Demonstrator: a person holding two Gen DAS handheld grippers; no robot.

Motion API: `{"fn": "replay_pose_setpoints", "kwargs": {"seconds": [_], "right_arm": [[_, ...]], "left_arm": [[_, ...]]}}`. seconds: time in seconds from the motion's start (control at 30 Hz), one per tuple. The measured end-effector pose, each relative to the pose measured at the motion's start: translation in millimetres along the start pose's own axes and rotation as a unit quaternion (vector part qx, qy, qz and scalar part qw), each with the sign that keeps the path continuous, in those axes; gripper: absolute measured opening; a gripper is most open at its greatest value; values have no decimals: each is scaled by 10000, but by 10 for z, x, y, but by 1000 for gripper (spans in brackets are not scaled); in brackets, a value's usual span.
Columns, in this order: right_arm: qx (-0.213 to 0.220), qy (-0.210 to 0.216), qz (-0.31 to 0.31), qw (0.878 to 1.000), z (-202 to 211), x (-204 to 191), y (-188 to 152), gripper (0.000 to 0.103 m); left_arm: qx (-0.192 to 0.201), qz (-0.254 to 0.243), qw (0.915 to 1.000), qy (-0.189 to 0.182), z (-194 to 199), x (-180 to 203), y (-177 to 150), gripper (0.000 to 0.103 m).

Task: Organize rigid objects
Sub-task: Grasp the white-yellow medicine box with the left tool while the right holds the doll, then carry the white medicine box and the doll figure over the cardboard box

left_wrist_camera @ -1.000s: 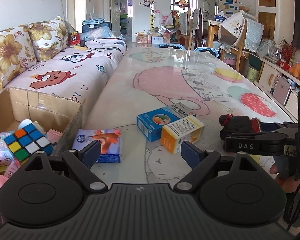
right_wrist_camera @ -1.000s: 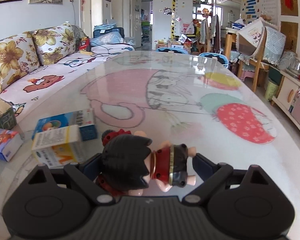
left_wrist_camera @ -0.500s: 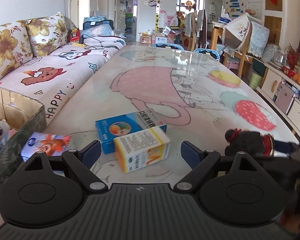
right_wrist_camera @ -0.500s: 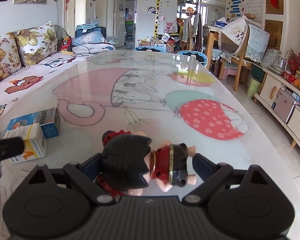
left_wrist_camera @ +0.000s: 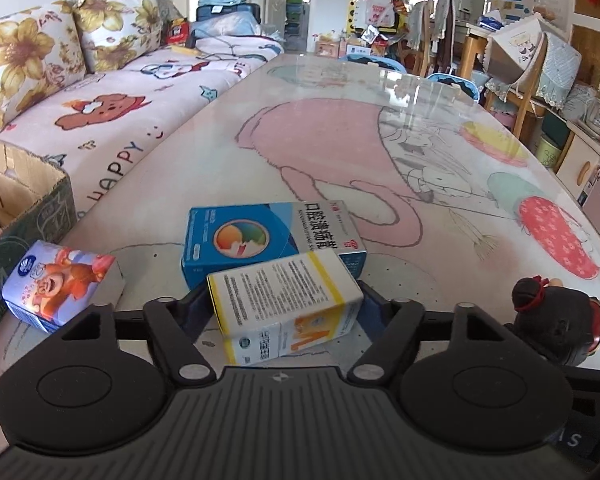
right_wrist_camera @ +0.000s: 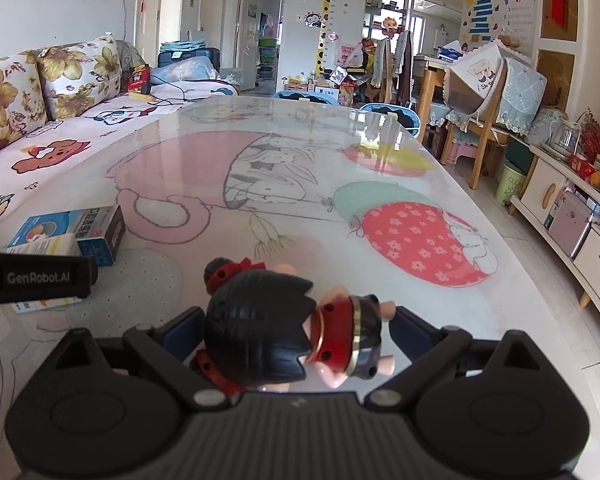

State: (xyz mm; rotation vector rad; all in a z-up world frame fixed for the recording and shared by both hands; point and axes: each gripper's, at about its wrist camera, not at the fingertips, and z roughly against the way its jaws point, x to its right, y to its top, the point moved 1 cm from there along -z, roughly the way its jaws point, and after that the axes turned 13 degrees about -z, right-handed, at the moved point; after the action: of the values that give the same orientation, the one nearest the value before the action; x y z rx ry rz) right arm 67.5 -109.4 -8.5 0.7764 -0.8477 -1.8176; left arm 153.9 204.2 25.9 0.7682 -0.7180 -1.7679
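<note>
Cartoon-print table, left gripper closing around yellow-white box, right gripper gripping black-haired doll

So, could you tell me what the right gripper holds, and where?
The doll, pinched head to feet across its length; the jaws have just opened slightly.

A yellow-and-white carton is lying on its side at the near edge of the table, printed panel facing up. Touching it at its 12 o'clock, a blue box with a round orange-green emblem is lying flat. At the carton's 9 o'clock, apart from it, a purple cartoon box is resting. At 3 o'clock, a black-haired figurine in red is lying tipped over.
</note>
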Motion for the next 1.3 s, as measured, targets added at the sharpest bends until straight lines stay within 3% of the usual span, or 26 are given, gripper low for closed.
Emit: {"fn": "replay_pose_setpoints", "kwargs": {"seconds": [0.43,1.3], "right_arm": [[12,80,1,10000,17,-30,-2,93],[261,495,440,9975,229,-407,29,93]], "left_arm": [[133,-164,9998,-17,184,183,-68,89],[368,-171,9991,-109,412,88,-144,89]]}}
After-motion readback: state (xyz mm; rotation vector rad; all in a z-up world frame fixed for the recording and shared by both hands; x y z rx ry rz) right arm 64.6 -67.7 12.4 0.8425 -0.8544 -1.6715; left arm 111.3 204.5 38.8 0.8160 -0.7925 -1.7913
